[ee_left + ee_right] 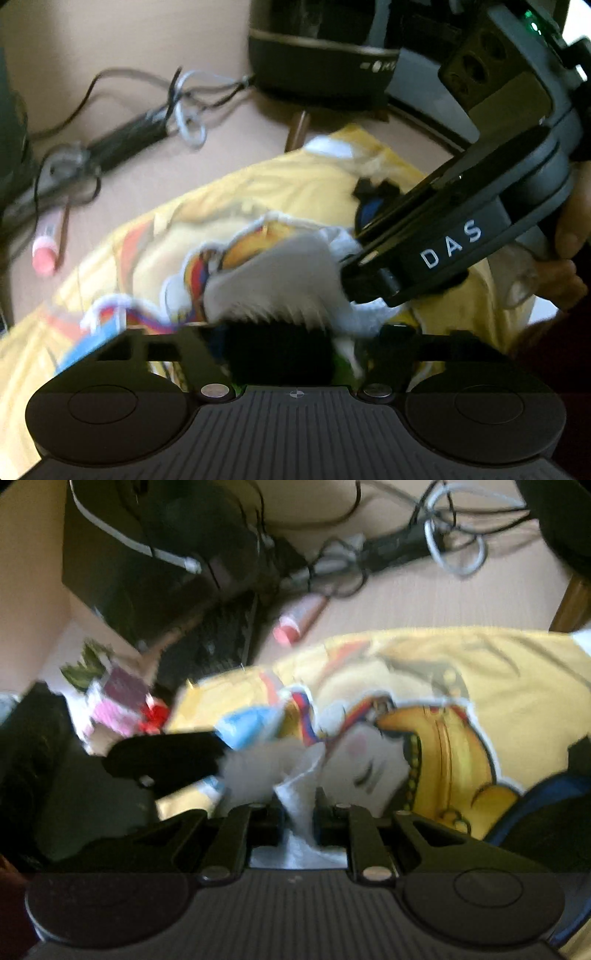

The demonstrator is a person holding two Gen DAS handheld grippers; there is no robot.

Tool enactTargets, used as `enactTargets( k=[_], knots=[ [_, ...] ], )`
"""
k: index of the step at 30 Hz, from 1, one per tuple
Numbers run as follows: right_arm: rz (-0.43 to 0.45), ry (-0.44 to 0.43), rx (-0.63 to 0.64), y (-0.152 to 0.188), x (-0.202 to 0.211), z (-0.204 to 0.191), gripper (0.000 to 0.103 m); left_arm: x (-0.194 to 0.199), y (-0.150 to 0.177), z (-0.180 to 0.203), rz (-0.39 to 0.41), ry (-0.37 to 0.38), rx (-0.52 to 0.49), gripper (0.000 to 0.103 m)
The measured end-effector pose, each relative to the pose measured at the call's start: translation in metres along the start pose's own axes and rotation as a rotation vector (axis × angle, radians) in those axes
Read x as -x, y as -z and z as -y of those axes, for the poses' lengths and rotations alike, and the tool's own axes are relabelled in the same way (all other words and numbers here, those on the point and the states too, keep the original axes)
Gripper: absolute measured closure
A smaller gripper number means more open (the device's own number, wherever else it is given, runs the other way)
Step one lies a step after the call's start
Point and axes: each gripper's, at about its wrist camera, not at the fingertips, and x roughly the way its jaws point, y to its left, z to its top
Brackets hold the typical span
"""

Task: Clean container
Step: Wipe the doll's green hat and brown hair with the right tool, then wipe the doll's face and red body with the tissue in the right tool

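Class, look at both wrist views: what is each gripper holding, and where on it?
The right gripper pinches a white tissue by its bunched end. What the left gripper grips is too dark to identify.

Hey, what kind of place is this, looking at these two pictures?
Probably a cluttered home desk or work table: a tangle of cables lies on the beige surface, a black appliance stands behind, and a yellow printed cloth covers the near part.

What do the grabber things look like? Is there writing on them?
Both are black and grey plastic. The right gripper has white letters "DAS" on its side and a little green light on top. The left gripper has a ribbed grey base with two round discs. A dark red sleeve shows.
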Motion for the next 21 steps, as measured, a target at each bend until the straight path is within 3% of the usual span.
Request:
enactTargets(
  k=[5,10,14,16,18,20,21],
  knots=[
    [0.131,-0.026,0.002,-0.026,0.034,-0.007,0.086,0.021,-0.025,0.0,0.132,-0.048,-0.075,0.058],
    [0.211,-0.025,-0.012,-0.038,0.05,-0.01,0.085,0.032,-0.008,-0.016,0.109,-0.068,-0.008,0.057],
    [0.192,0.03,-0.009,-0.04,0.041,-0.009,0.086,0.054,0.024,-0.029,0.092,-0.136,0.092,0.05],
    [0.163,0.072,-0.001,-0.039,0.033,-0.007,0.085,0.066,0.036,-0.036,0.084,-0.135,0.152,0.033],
    [0.122,0.122,0.031,-0.032,0.022,-0.008,0.085,0.07,0.044,-0.037,0.078,-0.143,0.18,0.026],
    [0.085,0.161,0.051,-0.026,0.011,-0.009,0.085,0.062,0.046,-0.033,0.064,-0.164,0.17,0.025],
    [0.083,0.121,0.038,-0.026,0.008,-0.01,0.085,0.056,0.044,-0.029,0.062,-0.181,0.154,0.025]
  ],
)
